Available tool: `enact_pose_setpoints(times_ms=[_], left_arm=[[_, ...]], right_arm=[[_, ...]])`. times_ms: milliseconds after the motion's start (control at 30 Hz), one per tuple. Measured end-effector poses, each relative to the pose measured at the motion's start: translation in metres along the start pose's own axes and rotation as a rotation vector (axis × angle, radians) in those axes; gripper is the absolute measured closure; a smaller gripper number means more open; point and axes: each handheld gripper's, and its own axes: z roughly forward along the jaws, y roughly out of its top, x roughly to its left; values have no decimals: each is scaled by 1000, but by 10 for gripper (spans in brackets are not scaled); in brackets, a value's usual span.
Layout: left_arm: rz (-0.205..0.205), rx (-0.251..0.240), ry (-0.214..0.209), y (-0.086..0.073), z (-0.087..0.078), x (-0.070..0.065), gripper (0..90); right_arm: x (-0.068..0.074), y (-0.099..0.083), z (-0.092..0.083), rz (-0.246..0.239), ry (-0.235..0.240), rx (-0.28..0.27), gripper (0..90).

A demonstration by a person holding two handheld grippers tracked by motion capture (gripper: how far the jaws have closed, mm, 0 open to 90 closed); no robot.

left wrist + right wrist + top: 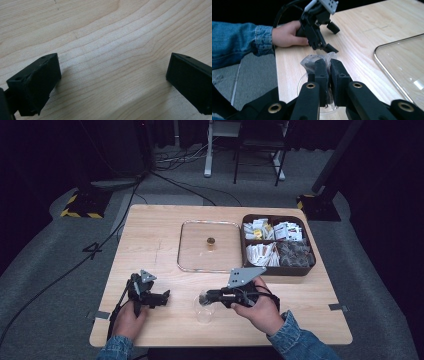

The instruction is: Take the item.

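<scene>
The right gripper (328, 65) was clamped on a clear packet (318, 60) directly above the glass cup (204, 310) near the table's front edge, so release should wait until it sat centred over the rim, while the left gripper (112, 82) rested wide apart.

Table (150, 235): pale wood, matt, grained. Lid (200, 251): clear glass, glossy, metal rim. Cup (204, 312): clear glossy plastic. Gripper pads (35, 82): black matt, rough. Sleeve (234, 42): denim cloth.

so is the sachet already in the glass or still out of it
Out. The right gripper is shut on the clear sachet and holds it above the rim of the glass, not inside.
</scene>
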Motion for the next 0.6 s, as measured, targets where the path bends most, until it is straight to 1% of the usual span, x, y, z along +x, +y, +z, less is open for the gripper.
enact_pose_setpoints(times_ms=[33,133,267,333,500,533,567,600], left_arm=[[-4,-1,-2,0,0,0,0],[1,0,-1,0,0,0,0],[1,0,-1,0,0,0,0],[2,1,-1,0,0,0,0],[2,-1,0,0,0,0,0],[1,0,-1,0,0,0,0],[1,0,-1,0,0,0,0],[3,2,-1,0,0,0,0]], right_arm=[[0,-1,2,-2,3,6,849],[1,-3,9,-9,6,35,849],[1,-5,14,-12,10,54,849],[2,-6,18,-25,5,73,849],[3,-8,23,-39,3,96,844],[3,-9,24,-43,2,101,834],[2,-9,25,-46,4,106,796],[2,-9,25,-36,0,99,728]])
